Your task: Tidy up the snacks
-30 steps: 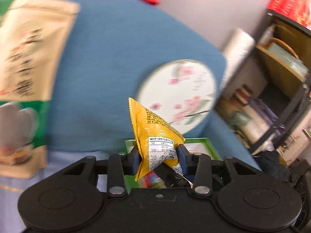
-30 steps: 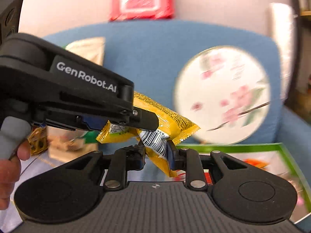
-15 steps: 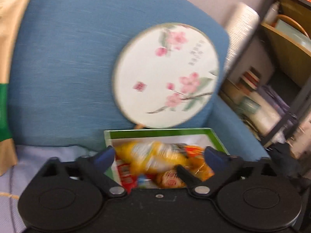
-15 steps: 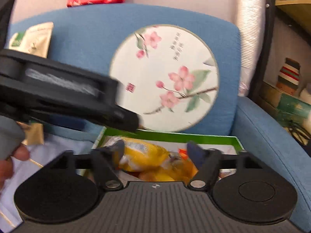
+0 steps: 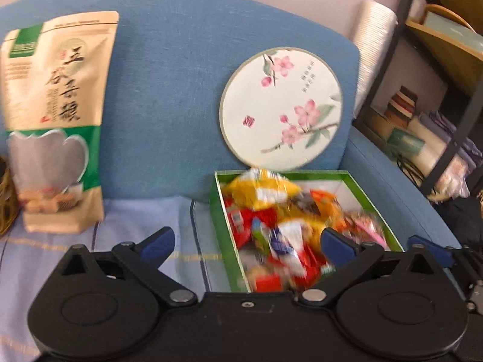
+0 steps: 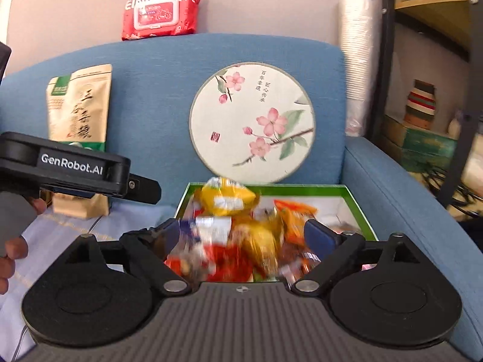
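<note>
A green-rimmed white box [image 5: 374, 178] [image 6: 356, 199] sits on the blue sofa seat, filled with several small snack packets. A yellow packet [image 5: 262, 191] [image 6: 226, 197] lies on top at the box's far end. My left gripper [image 5: 246, 242] is open and empty, above the box's near left side. My right gripper [image 6: 241, 235] is open and empty, above the box's near edge. The left gripper's body [image 6: 69, 166] shows at the left of the right wrist view. A tall beige and green snack pouch [image 5: 57, 114] [image 6: 80, 132] leans on the sofa back, left of the box.
A round fan with pink blossoms [image 5: 280, 107] [image 6: 252, 122] leans on the sofa back behind the box. A red wipes pack [image 6: 161, 13] lies on the sofa's top. A sleeve of white cups [image 6: 354, 60] and a shelf unit [image 5: 437, 90] stand to the right.
Both grippers were shut on the yellow packet a second ago. Both opened and the packet dropped into the box. Both grippers have pulled back.
</note>
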`<state>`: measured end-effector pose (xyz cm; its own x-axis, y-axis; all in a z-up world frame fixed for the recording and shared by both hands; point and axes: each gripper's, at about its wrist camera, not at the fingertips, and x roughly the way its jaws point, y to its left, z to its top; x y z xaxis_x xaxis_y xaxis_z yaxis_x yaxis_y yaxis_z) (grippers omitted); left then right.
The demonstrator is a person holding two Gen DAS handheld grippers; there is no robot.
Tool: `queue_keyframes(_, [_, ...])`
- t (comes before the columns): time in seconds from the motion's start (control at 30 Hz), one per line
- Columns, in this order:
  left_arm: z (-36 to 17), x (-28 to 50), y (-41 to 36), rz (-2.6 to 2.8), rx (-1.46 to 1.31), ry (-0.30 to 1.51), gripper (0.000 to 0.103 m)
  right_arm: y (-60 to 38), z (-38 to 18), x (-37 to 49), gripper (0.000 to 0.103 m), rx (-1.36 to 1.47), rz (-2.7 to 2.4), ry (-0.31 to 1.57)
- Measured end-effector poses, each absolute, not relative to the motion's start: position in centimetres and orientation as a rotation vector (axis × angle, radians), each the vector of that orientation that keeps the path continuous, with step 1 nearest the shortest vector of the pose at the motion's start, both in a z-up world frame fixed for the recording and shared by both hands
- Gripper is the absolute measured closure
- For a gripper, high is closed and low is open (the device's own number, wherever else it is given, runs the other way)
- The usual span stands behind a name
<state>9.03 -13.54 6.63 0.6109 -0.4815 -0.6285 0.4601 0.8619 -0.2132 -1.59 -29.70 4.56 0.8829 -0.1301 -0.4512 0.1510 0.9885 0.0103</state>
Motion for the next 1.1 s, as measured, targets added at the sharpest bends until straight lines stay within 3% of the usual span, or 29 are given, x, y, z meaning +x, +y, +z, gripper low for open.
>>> queue_keyframes(0.4, [4.9,0.3,-12.6,-0.431,0.088,0.752,0.000,-29.1,2.2,-8.2,0.000,0.078,-0.275,0.561])
queue_keyframes(1.1, [5.1,-0.9,-11.3,-0.398,0.109,0.747,0.000,-29.2,1.8,-9.2,0.000,0.099,-0.331,0.581])
